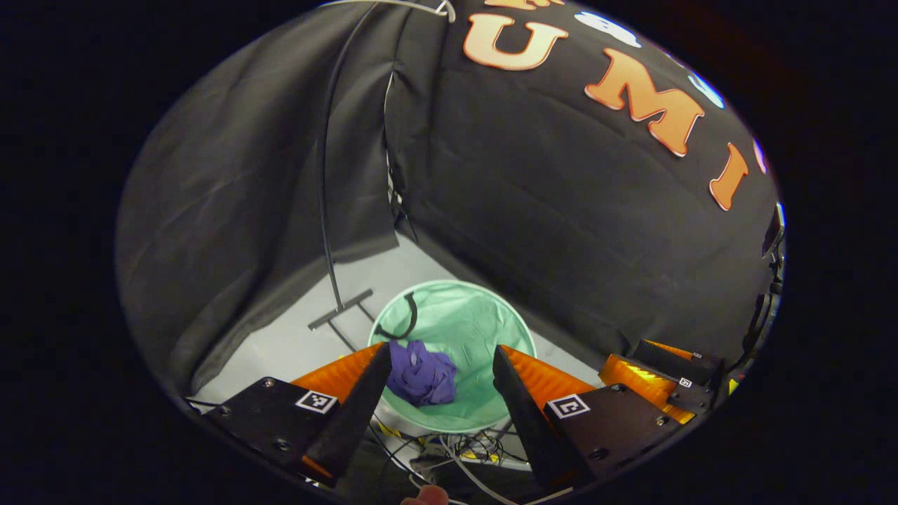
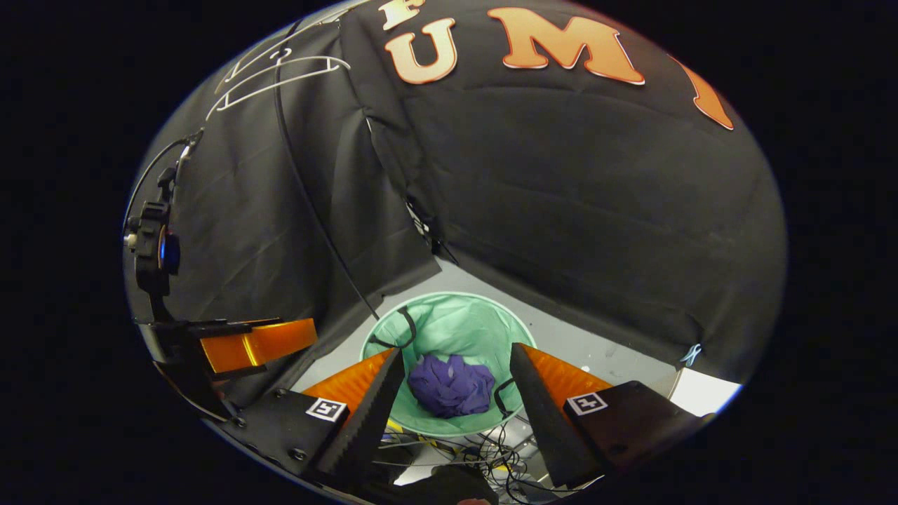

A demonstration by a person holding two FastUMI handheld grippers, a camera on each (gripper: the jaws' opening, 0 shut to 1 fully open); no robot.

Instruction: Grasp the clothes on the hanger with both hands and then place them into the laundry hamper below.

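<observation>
Clothes lying bunched in laundry hamper below.
Hovering above with left hand-held gripper and right hand-held gripper both gaping, gripping nothing (hanger bare); left looking slightly nearer.

The clothes are purple and the hamper is light green with a black handle. Each gripper has orange and black fingers. The hanger is white, the floor pale grey.
</observation>
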